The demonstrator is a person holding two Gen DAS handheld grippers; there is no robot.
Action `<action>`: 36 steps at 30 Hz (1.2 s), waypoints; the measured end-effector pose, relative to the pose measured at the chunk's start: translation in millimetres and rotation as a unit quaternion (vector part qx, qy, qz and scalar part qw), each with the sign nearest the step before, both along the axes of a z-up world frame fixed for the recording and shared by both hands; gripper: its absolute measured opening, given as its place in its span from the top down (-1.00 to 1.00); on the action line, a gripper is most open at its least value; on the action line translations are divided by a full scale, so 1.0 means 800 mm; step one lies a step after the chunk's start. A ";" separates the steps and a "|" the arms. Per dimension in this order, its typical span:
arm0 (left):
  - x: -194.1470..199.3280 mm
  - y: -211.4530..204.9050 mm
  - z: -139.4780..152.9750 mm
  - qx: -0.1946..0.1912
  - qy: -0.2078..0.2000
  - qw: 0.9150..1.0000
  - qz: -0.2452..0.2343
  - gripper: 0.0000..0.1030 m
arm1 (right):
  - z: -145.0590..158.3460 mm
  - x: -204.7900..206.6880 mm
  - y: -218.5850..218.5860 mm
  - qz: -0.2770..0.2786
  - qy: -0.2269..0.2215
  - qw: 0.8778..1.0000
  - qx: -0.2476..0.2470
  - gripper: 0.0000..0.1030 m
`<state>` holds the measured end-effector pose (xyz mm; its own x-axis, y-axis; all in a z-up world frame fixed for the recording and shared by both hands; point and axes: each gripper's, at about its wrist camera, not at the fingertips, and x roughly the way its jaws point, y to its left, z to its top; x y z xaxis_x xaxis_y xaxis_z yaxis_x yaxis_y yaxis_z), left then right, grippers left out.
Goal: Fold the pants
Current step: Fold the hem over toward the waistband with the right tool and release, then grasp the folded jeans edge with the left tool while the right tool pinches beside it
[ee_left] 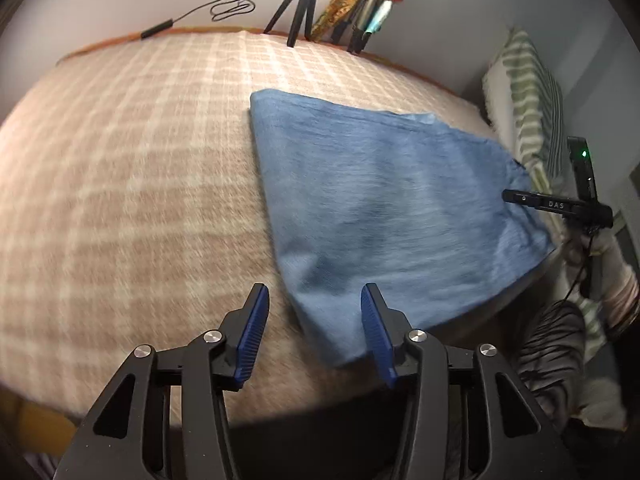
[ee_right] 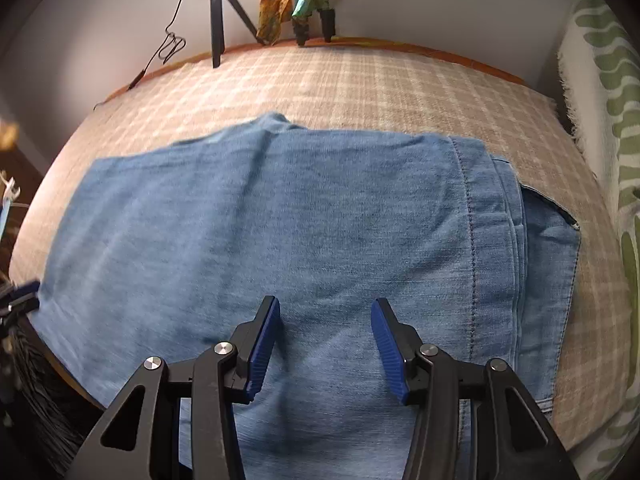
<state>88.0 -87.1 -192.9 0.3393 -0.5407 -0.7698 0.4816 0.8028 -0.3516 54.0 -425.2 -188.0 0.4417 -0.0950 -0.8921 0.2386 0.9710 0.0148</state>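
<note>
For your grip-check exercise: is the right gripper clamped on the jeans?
No, the right gripper hangs open over the jeans, pinching no cloth.

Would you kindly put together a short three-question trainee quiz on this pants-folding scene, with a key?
1. True or false: the left gripper is clamped on the folded blue denim pants.
2. Multiple choice: the pants lie on A) a bare wooden floor, B) a beige checked blanket, C) a metal tray.
3. Short answer: in the right wrist view, what stands at the far edge of the blanket under the bright lamp?

Key
1. False: both it and the right gripper stand open with nothing pinched between their blue pads.
2. B.
3. A small black tripod.
</note>
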 end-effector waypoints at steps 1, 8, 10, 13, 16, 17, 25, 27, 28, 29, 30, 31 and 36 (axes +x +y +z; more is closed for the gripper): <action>-0.001 -0.001 -0.003 -0.004 0.006 1.000 0.002 0.10 | 0.006 0.000 0.004 -0.001 -0.008 1.000 0.004 0.03; 0.002 0.000 -0.016 -0.060 0.048 0.997 0.017 0.15 | 0.051 0.015 0.061 0.044 -0.047 0.997 0.033 -0.04; 0.001 -0.002 -0.016 -0.062 0.045 0.997 0.014 0.18 | 0.059 0.028 0.084 0.062 -0.052 0.996 0.039 -0.10; 0.002 -0.006 -0.014 -0.070 0.038 0.997 0.017 0.43 | 0.066 0.056 0.126 0.095 -0.052 0.993 0.052 -0.15; 0.000 -0.006 -0.008 -0.080 0.025 0.996 0.019 0.55 | 0.066 0.081 0.160 0.115 -0.050 0.990 0.060 -0.16; 0.000 -0.006 -0.005 -0.081 0.018 0.996 0.018 0.59 | 0.064 0.090 0.172 0.120 -0.049 0.990 0.061 -0.16; -0.005 -0.014 0.010 -0.088 -0.018 0.996 0.009 0.66 | 0.037 0.148 0.231 0.138 -0.025 0.985 0.099 -0.16; -0.005 -0.014 0.011 -0.090 -0.023 0.996 0.008 0.66 | 0.032 0.160 0.238 0.139 -0.017 0.984 0.112 -0.16; -0.005 -0.015 0.012 -0.089 -0.026 0.996 0.007 0.66 | 0.029 0.168 0.244 0.141 -0.012 0.983 0.119 -0.16; -0.006 -0.016 0.013 -0.090 -0.028 0.996 0.006 0.66 | 0.027 0.173 0.249 0.142 -0.008 0.982 0.122 -0.16; -0.006 -0.017 0.013 -0.089 -0.031 0.996 0.005 0.66 | 0.025 0.179 0.255 0.144 -0.002 0.982 0.124 -0.16; -0.007 -0.018 0.014 -0.089 -0.034 0.995 0.003 0.66 | 0.022 0.185 0.262 0.148 0.003 0.981 0.124 -0.16; -0.009 -0.025 0.018 -0.090 -0.044 0.995 -0.004 0.66 | 0.004 0.217 0.291 0.155 0.037 0.979 0.124 -0.16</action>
<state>80.5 -106.8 -178.1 0.3963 -0.6706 -0.6271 0.5240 0.7261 -0.4453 227.9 -192.6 -185.1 0.3486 0.2565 -0.9015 -0.0581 0.9659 0.2524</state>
